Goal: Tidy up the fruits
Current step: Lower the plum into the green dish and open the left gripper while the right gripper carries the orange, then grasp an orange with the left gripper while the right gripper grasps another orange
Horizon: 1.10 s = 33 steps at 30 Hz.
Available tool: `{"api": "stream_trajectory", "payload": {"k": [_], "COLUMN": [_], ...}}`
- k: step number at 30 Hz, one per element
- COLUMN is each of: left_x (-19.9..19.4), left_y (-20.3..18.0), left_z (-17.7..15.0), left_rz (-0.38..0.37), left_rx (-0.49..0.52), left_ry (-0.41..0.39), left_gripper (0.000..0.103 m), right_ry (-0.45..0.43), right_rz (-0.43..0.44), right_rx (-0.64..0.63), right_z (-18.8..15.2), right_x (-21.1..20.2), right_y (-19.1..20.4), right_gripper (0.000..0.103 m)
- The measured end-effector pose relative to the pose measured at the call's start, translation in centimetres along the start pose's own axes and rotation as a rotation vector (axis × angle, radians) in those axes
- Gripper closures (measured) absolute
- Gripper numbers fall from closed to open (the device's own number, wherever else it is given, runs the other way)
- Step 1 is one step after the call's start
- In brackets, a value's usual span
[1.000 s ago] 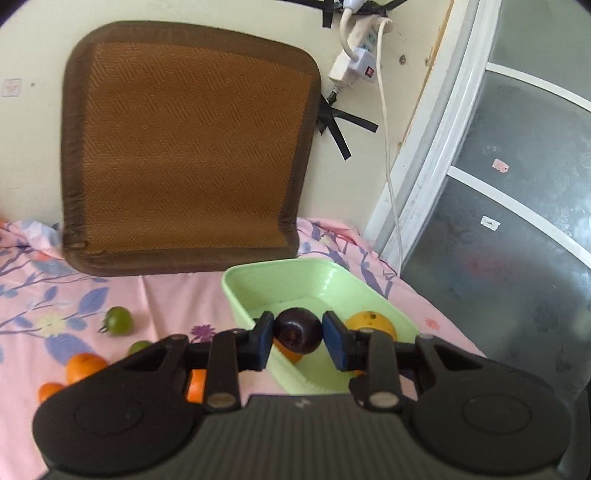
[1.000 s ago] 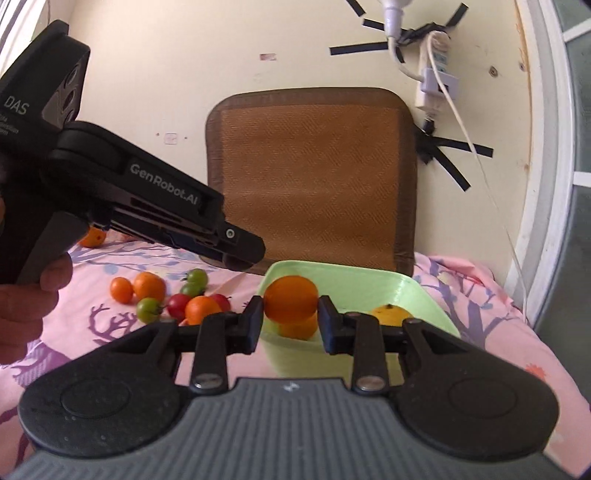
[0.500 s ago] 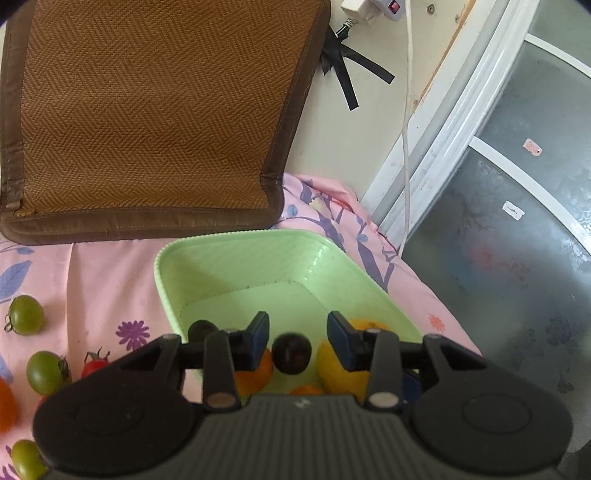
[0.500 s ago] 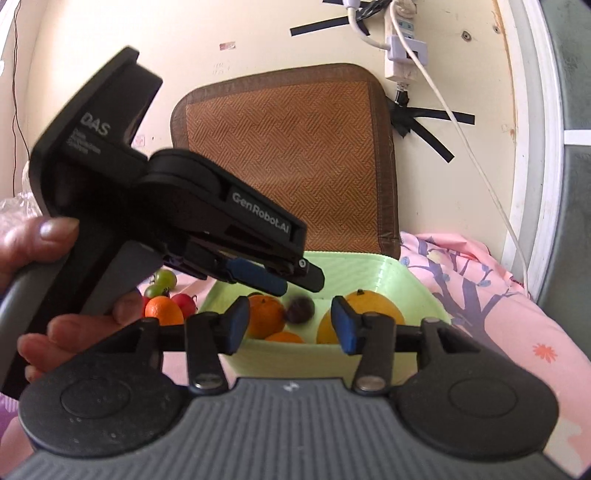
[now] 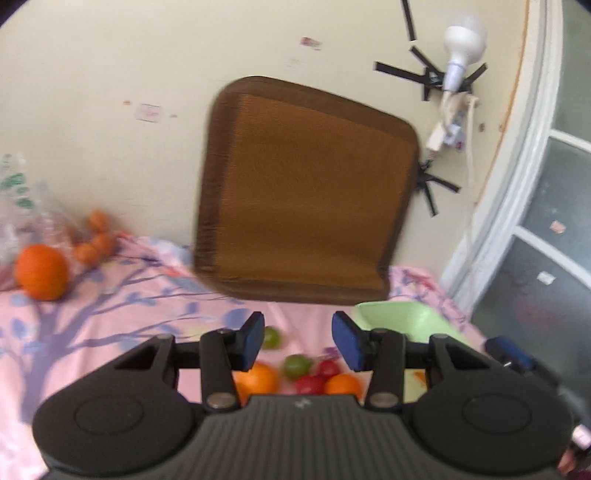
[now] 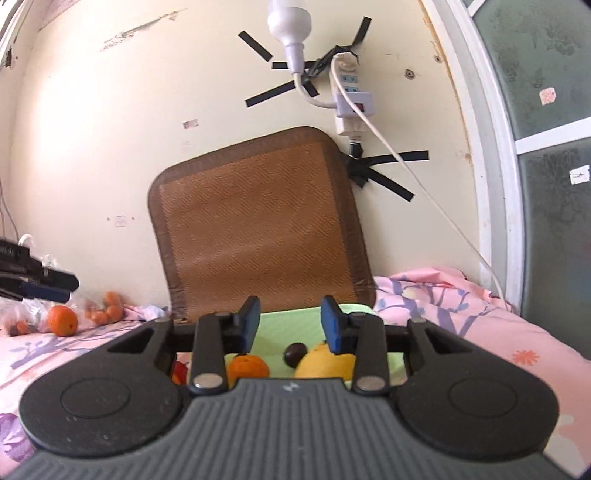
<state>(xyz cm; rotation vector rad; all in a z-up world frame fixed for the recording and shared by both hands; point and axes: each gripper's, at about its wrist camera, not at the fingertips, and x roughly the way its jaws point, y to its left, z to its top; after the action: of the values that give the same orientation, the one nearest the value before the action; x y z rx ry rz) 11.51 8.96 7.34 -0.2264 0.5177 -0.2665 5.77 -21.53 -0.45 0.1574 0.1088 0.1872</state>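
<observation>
**Both grippers empty, loose fruit waiting beside the green basin**

Left wrist view: the left hand-held gripper (image 5: 298, 341) is released, its blue pads apart with nothing between them. It points over a cluster of loose fruit (image 5: 295, 373) on the pink floral bedsheet (image 5: 110, 314): small oranges, green and red tomatoes. The green basin (image 5: 399, 317) lies just right of that cluster, partly hidden by the gripper's frame. A large orange (image 5: 41, 272) sits far to the left of the basin, near a clear plastic bag (image 5: 22, 206) against the wall. The picture is blurred, so fine detail on the small fruit is uncertain.

Right wrist view: the right hand-held gripper (image 6: 290, 328) is also released and empty, pointed over the basin, which holds a small orange (image 6: 247, 367), a dark plum (image 6: 294, 353) and a yellow fruit (image 6: 325, 363).

Risks, as a judgement: the small fruits lie touching one another, so closing on one may nudge its neighbours and set them rolling on the soft, uneven sheet. Tomatoes may bruise under a hard squeeze. The two grippers work close around the basin and could collide.

The surface is a bed, not a firm table. A brown woven mat (image 6: 258, 236) leans on the cream wall behind the basin; above the mat, a taped power strip (image 6: 351, 107) and bulb (image 6: 290, 22). A frosted glass door (image 6: 546, 147) stands right of the mat.
</observation>
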Motion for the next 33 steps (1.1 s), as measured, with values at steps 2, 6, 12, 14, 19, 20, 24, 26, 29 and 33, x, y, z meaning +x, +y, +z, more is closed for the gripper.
{"api": "stream_trajectory", "payload": {"k": [2, 6, 12, 14, 19, 20, 24, 26, 29, 33], "left_x": [-0.5, 0.2, 3.2, 4.2, 5.3, 5.5, 6.4, 6.4, 4.8, 1.7], "left_y": [1.9, 3.4, 2.5, 2.3, 2.8, 2.8, 2.1, 2.0, 1.8, 2.8], "left_z": [-1.0, -2.4, -3.8, -4.4, -4.9, -4.9, -4.7, -4.7, -5.1, -5.9], "left_rz": [0.082, 0.119, 0.033, 0.034, -0.003, -0.004, 0.028, 0.042, 0.089, 0.080], "left_rx": [0.013, 0.037, 0.123, 0.158, 0.151, 0.151, 0.182, 0.188, 0.219, 0.163], "left_ry": [0.029, 0.076, 0.111, 0.137, 0.163, 0.167, 0.177, 0.181, 0.161, 0.139], "left_gripper": [0.062, 0.060, 0.050, 0.050, 0.050, 0.051, 0.071, 0.070, 0.070, 0.070], "right_ry": [0.036, 0.175, 0.330, 0.340, 0.355, 0.368, 0.456, 0.505, 0.549, 0.567], "right_rz": [0.085, 0.200, 0.245, 0.253, 0.294, 0.312, 0.379, 0.391, 0.397, 0.415], "right_rx": [-0.043, -0.173, -0.264, -0.278, -0.262, -0.240, -0.199, -0.210, -0.233, -0.247], "right_z": [0.2, -1.0, -2.5, -2.4, -0.7, -0.1, 0.3, -0.5, -1.5, -2.2], "right_x": [0.3, 2.5, 5.6, 6.1, 8.8, 9.8, 13.5, 14.7, 15.6, 16.3], "right_y": [2.2, 7.2, 11.1, 11.6, 12.1, 12.1, 12.6, 13.1, 13.8, 14.4], "right_gripper": [0.064, 0.064, 0.064, 0.064, 0.064, 0.063, 0.063, 0.063, 0.058, 0.052]}}
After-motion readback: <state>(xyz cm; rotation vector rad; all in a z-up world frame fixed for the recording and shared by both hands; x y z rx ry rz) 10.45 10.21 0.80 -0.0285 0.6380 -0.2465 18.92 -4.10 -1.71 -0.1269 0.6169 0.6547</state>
